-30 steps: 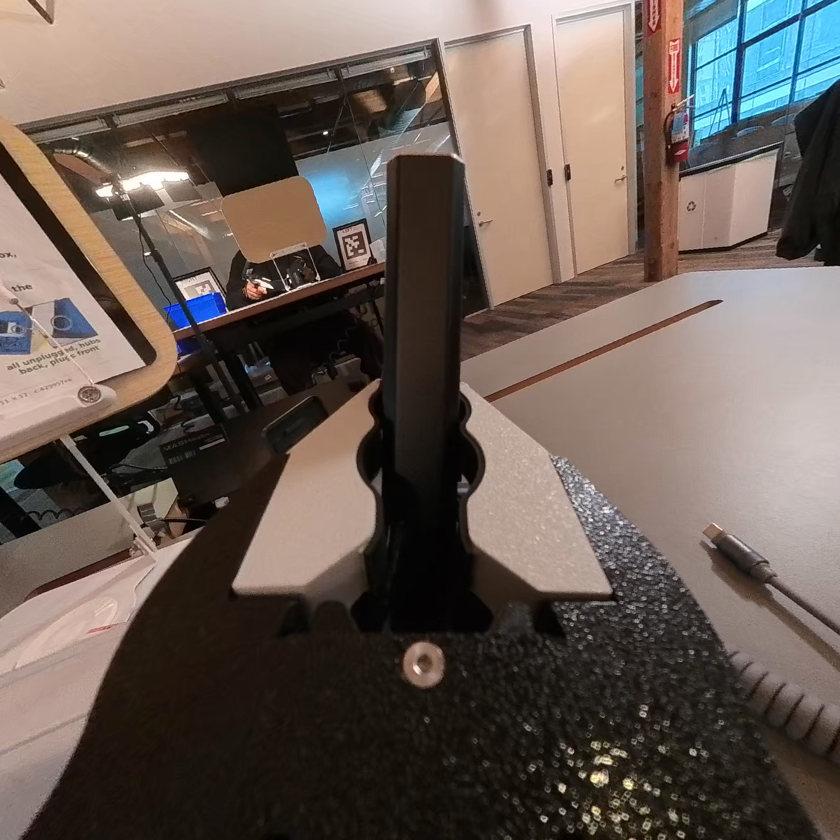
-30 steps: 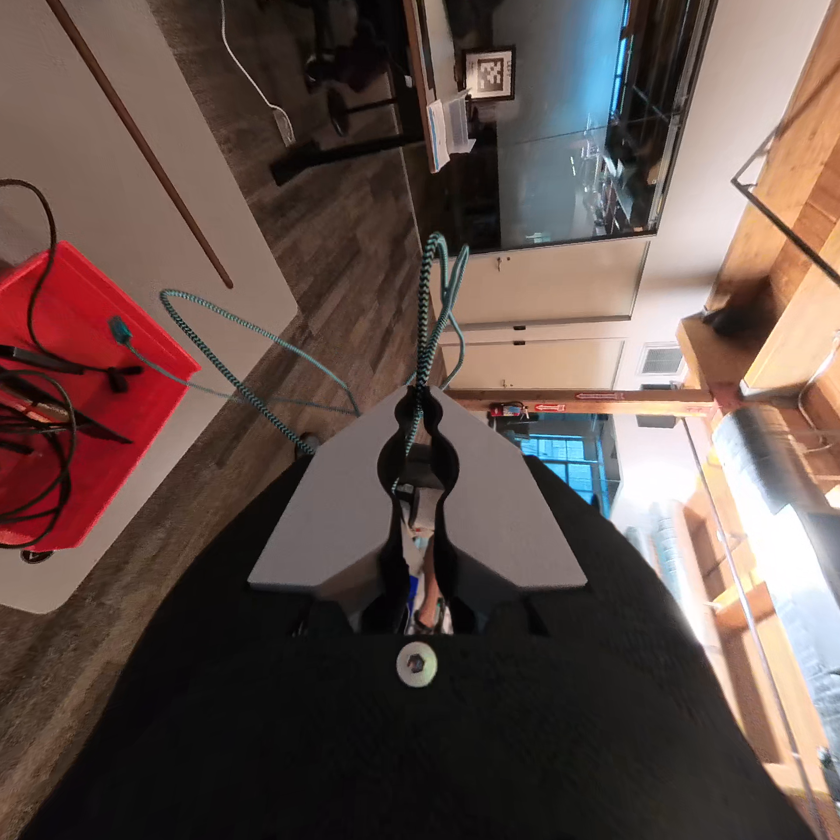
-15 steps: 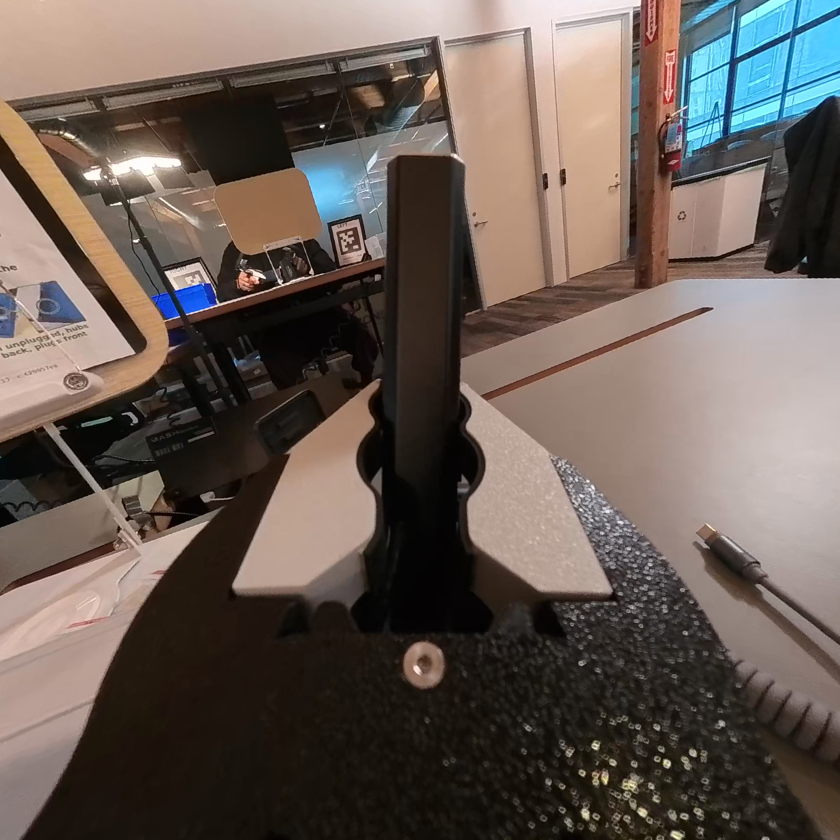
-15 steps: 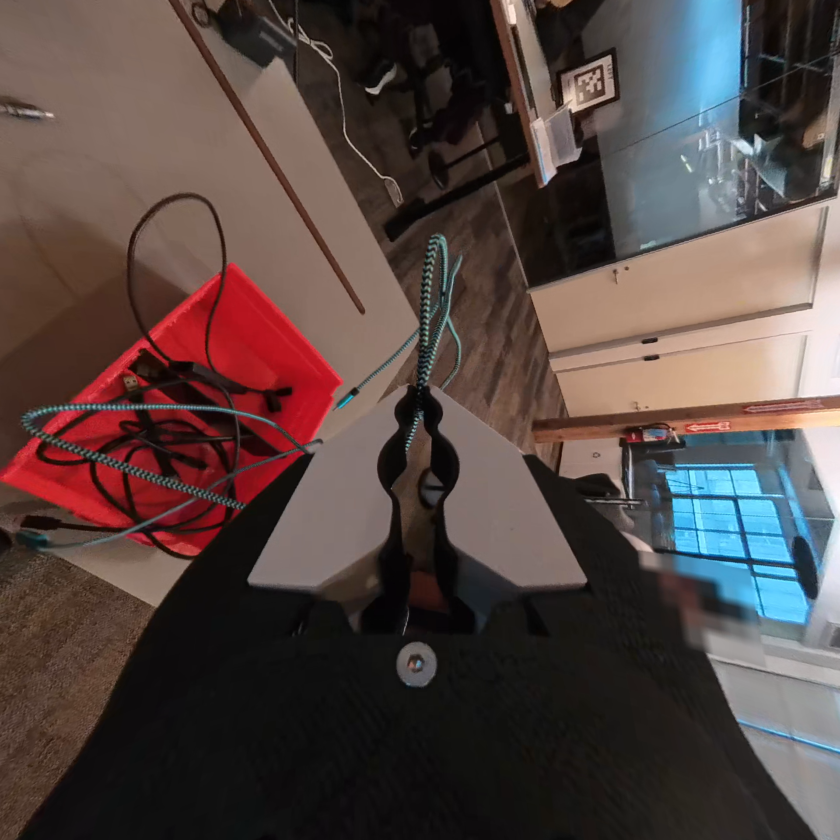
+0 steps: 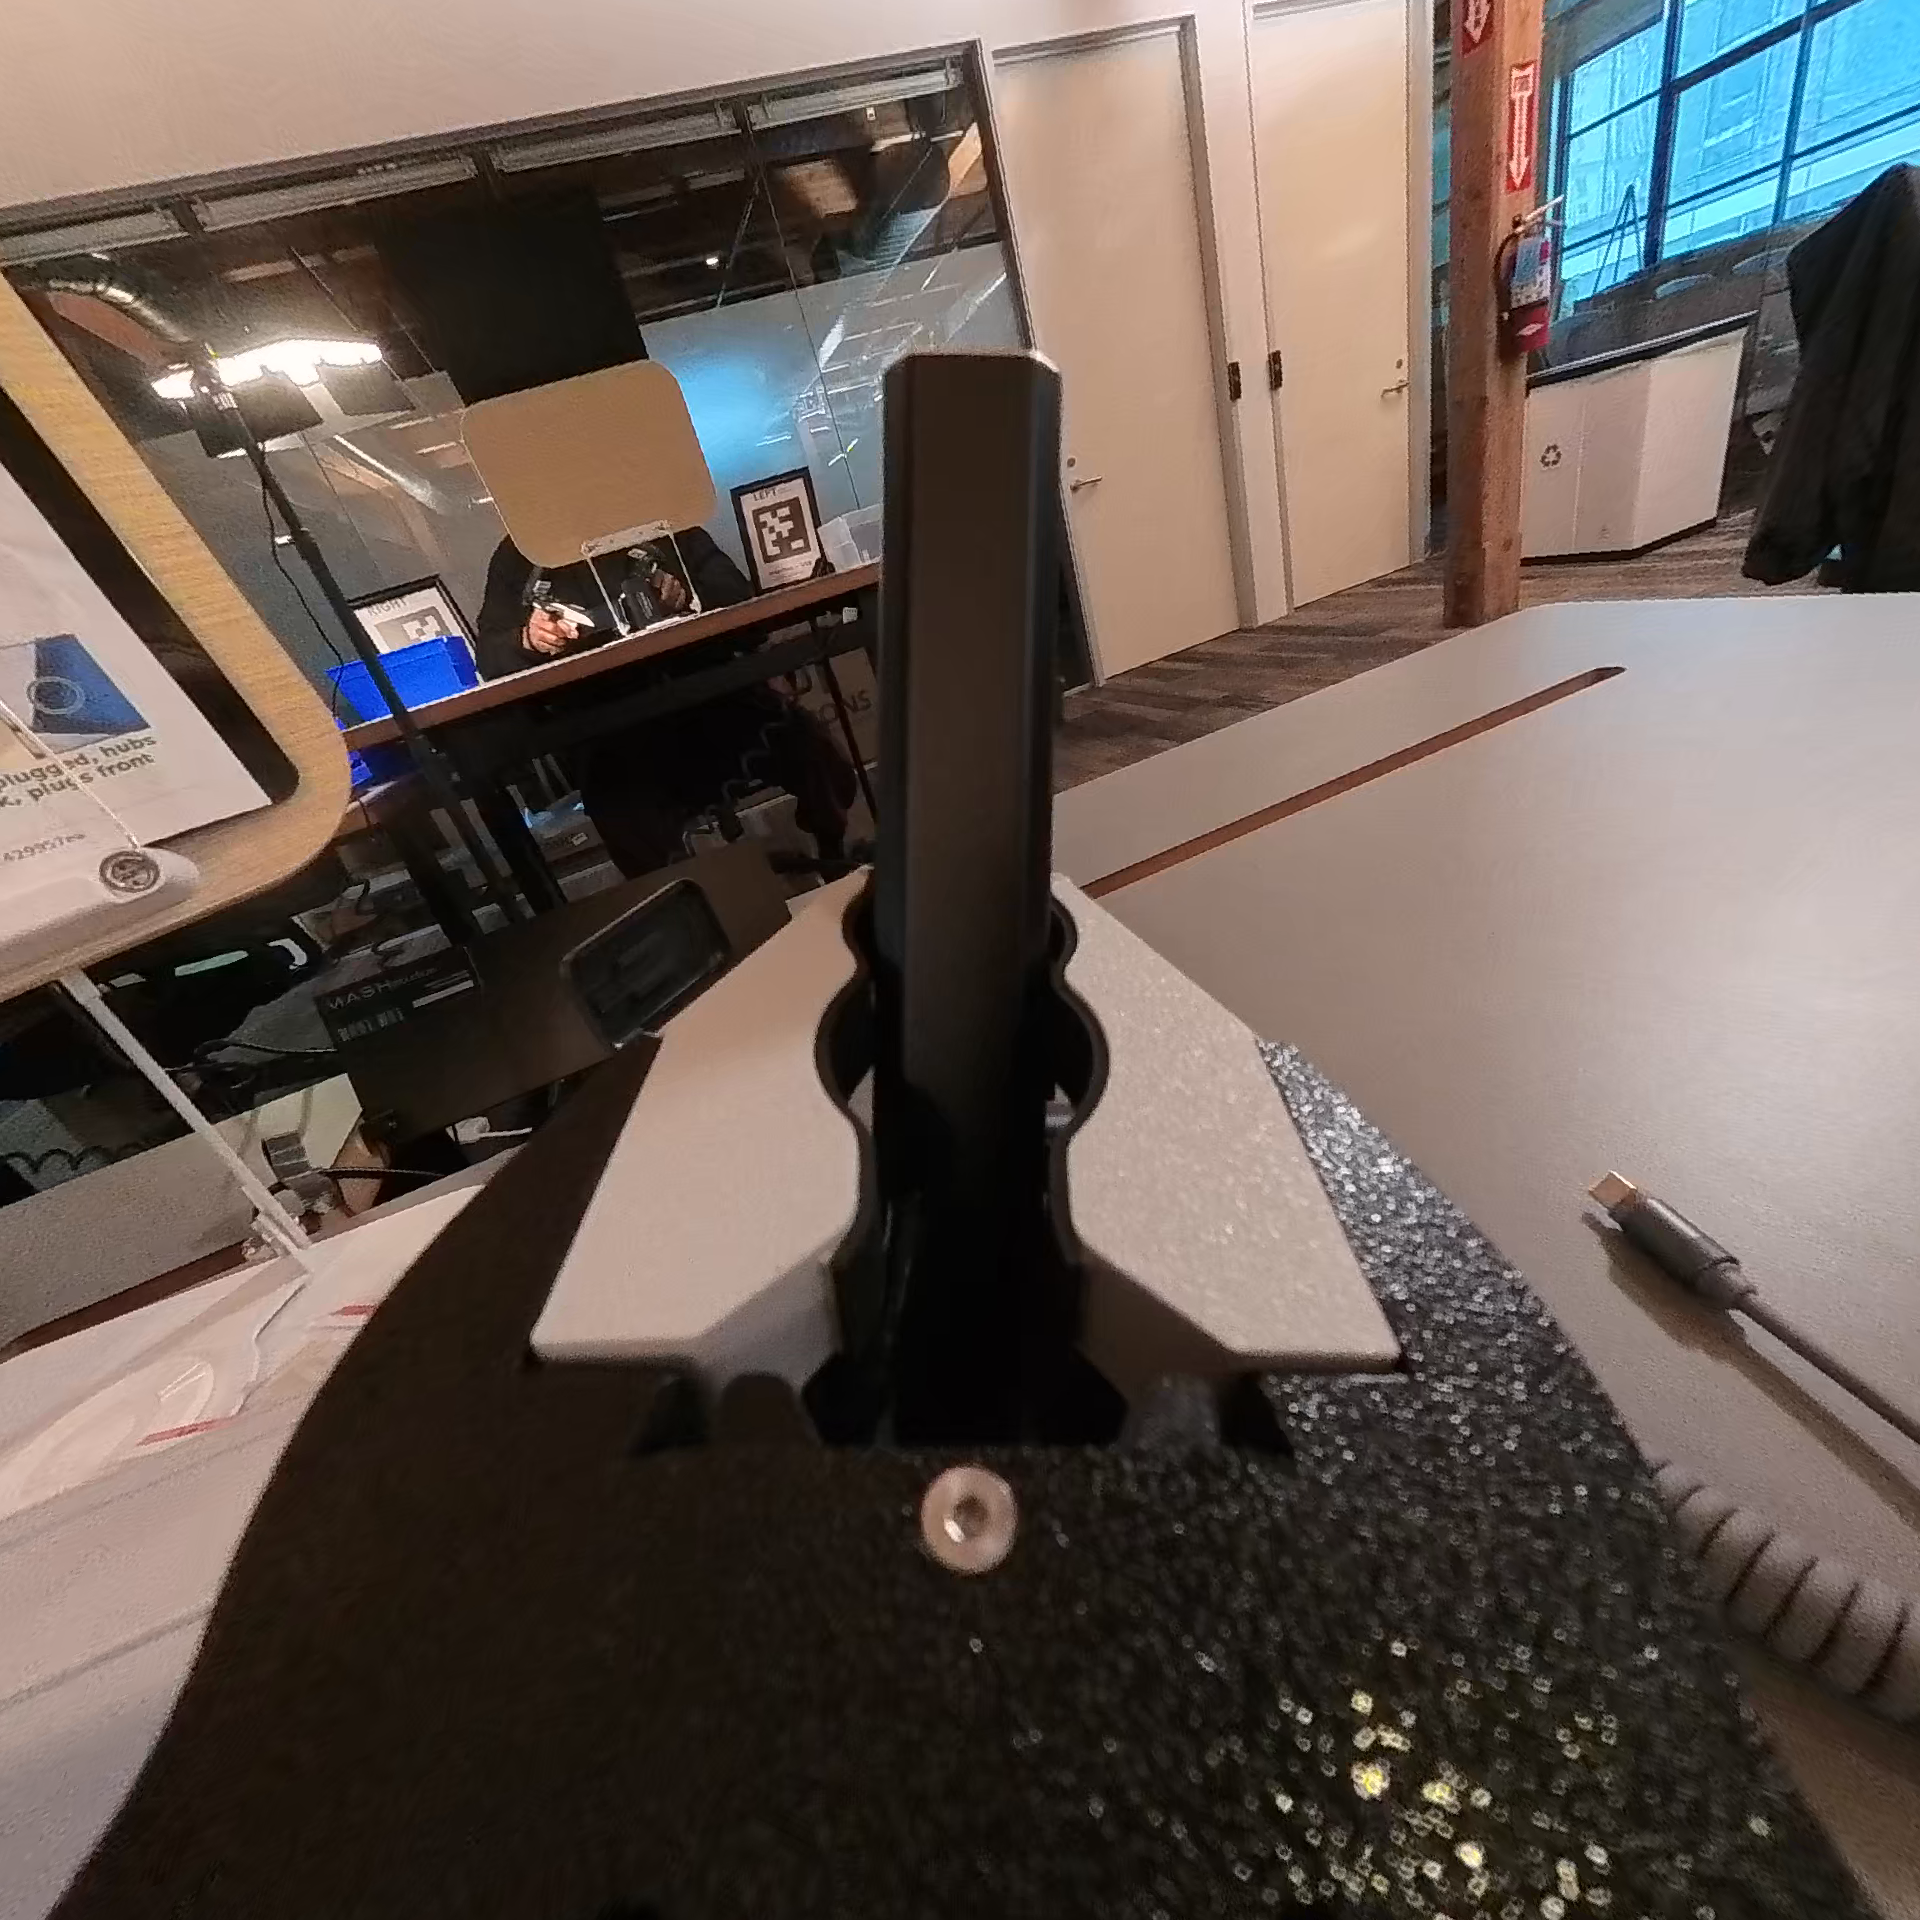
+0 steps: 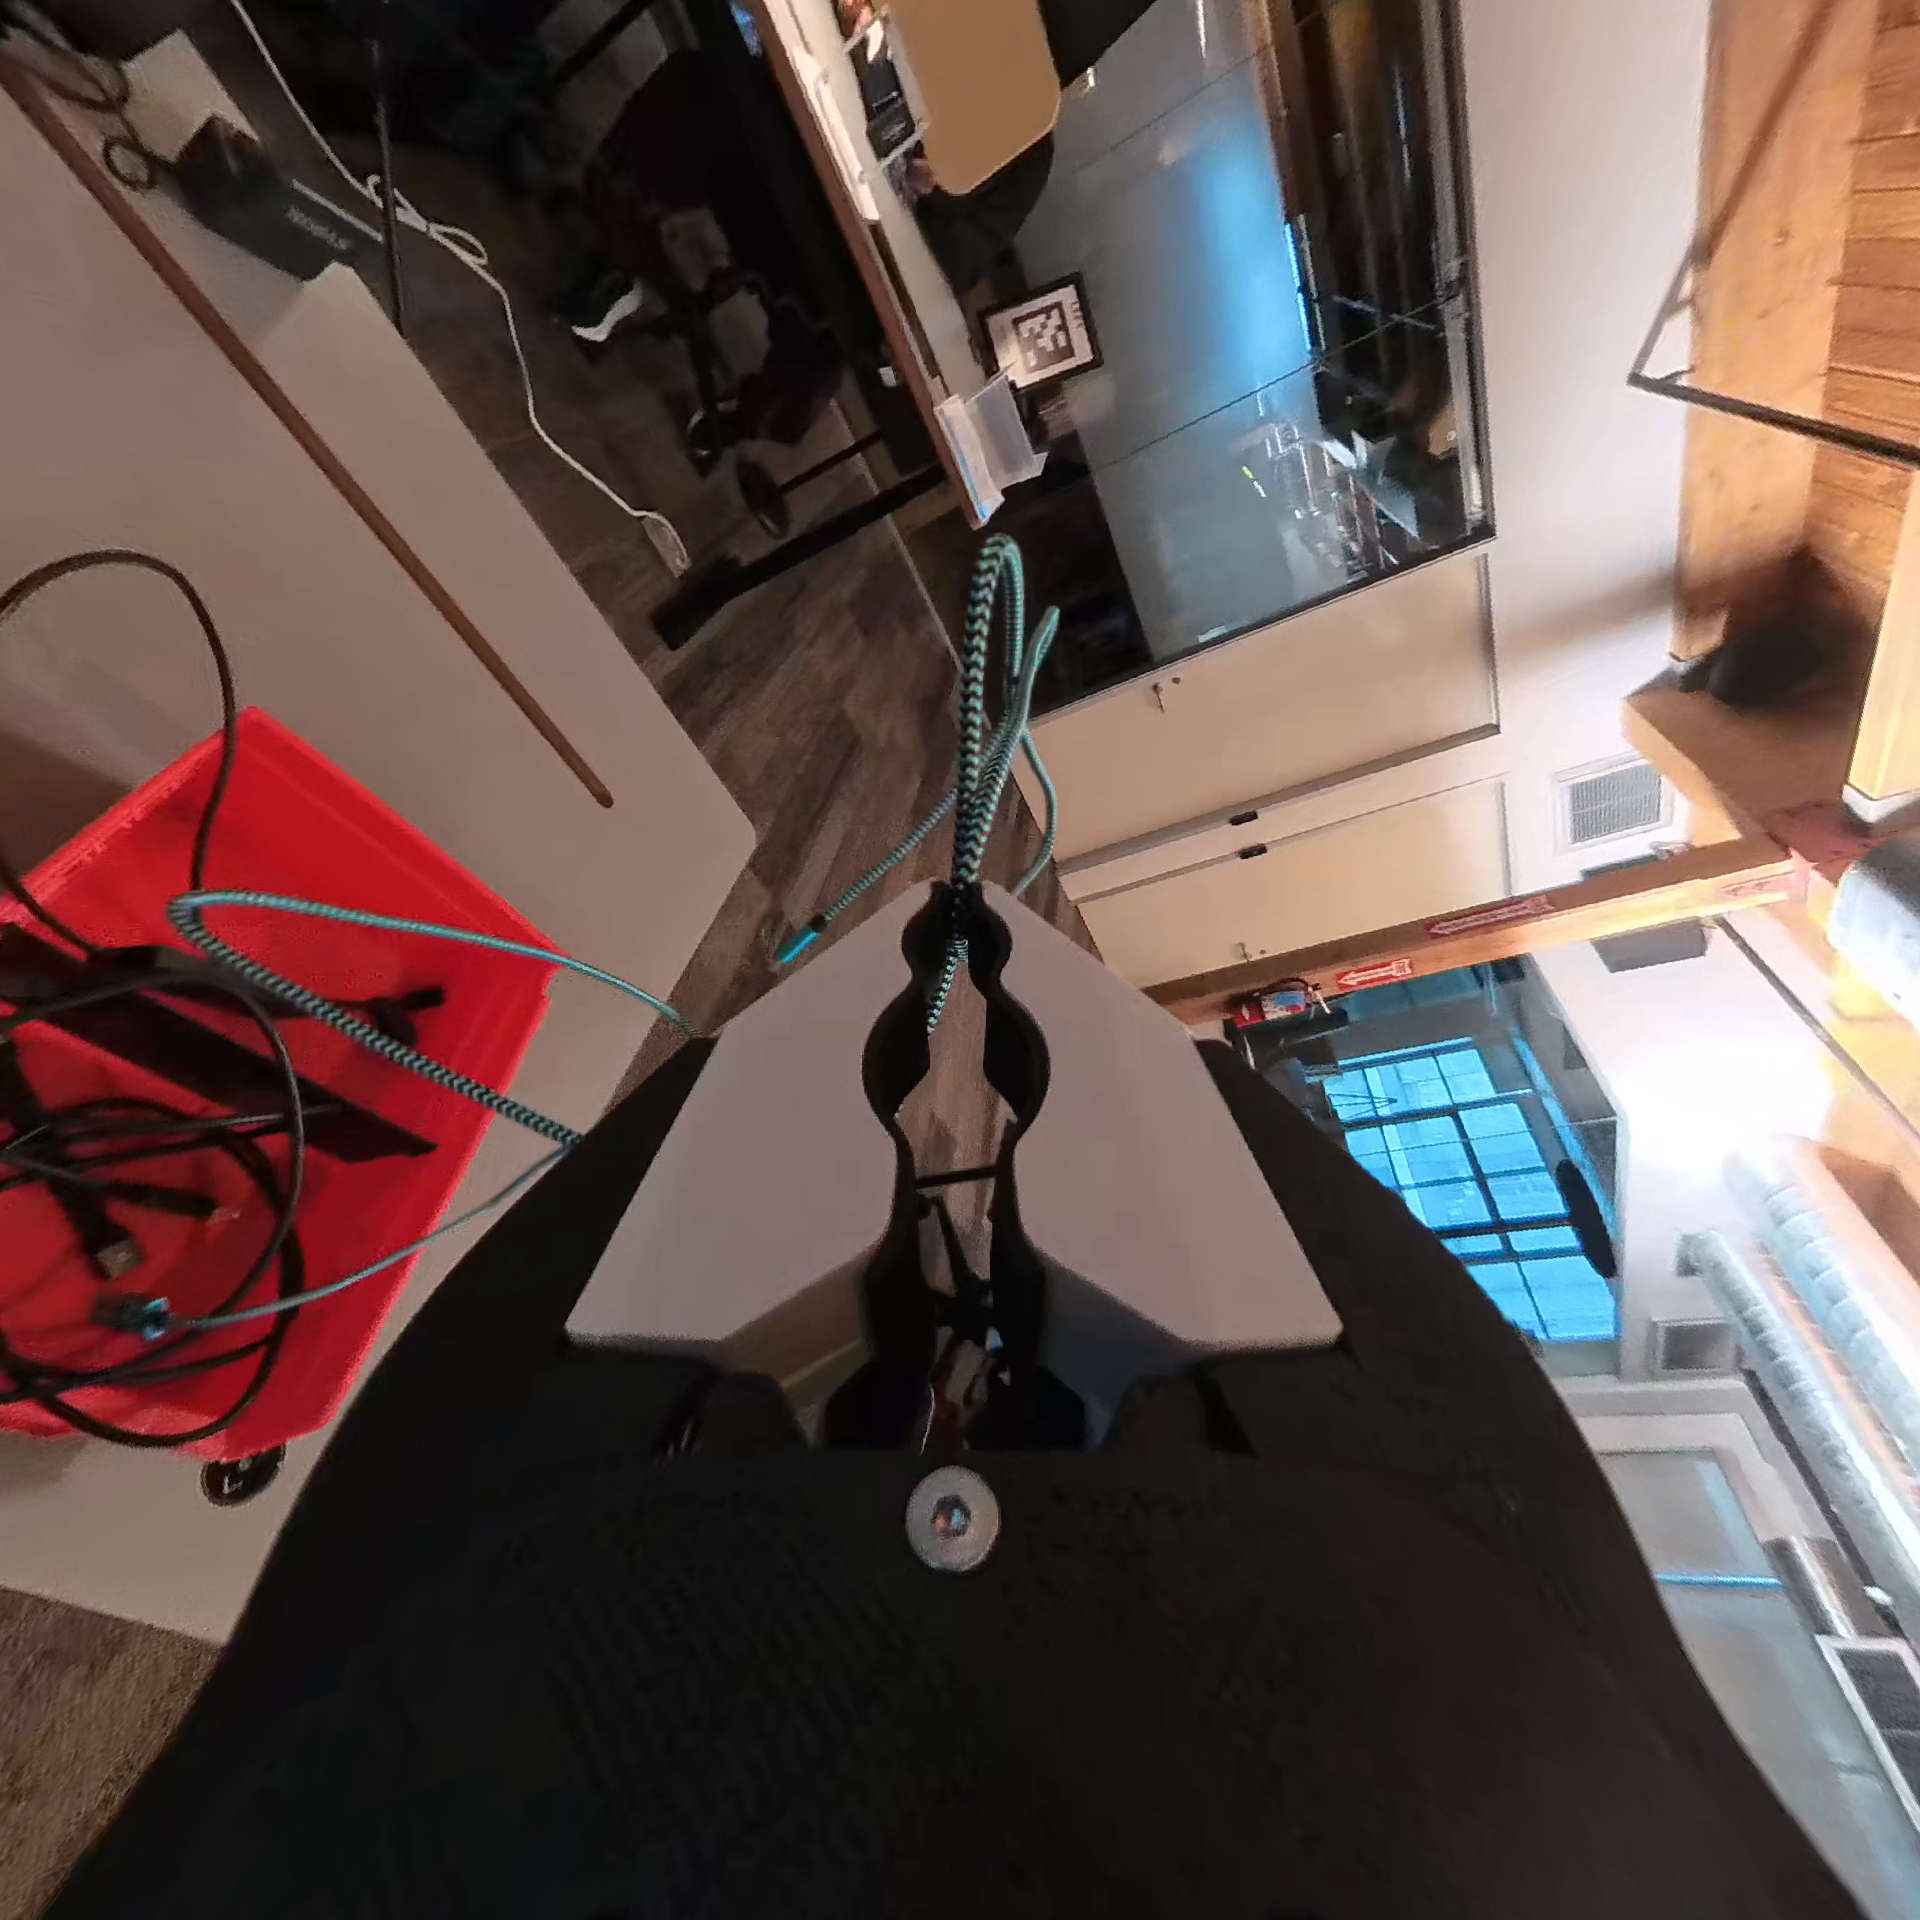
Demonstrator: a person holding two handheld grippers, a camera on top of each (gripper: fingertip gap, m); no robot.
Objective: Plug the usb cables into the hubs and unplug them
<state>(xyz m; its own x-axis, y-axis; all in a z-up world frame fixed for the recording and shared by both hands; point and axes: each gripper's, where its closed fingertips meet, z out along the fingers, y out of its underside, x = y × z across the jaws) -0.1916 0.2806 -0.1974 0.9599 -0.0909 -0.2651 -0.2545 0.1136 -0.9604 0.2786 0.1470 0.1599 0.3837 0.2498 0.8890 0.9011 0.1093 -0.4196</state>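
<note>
The left hand-held gripper (image 5: 961, 914) is clenched on a long, flat, dark hub (image 5: 966, 644) that stands upright between its grey fingers (image 5: 727, 1143). Only the left wrist view shows this hub, along with a grey cable (image 5: 1704, 1273) with a metal plug lying on the smooth grey desk (image 5: 1507, 935) at 3 o'clock.

Only the right wrist view, which is turned on its side, shows the right hand-held gripper (image 6: 958, 904) clamped on a folded teal-and-black braided cable (image 6: 982, 727). The cable's loops trail toward 9 o'clock, where one end reaches into a red plastic bin (image 6: 343, 831). The bin sits on the desk and holds a tangle of thin black cables (image 6: 156, 1143) with plugs. The braided cable's other plug (image 6: 800, 940) hangs free just beside the gripper tips.
</note>
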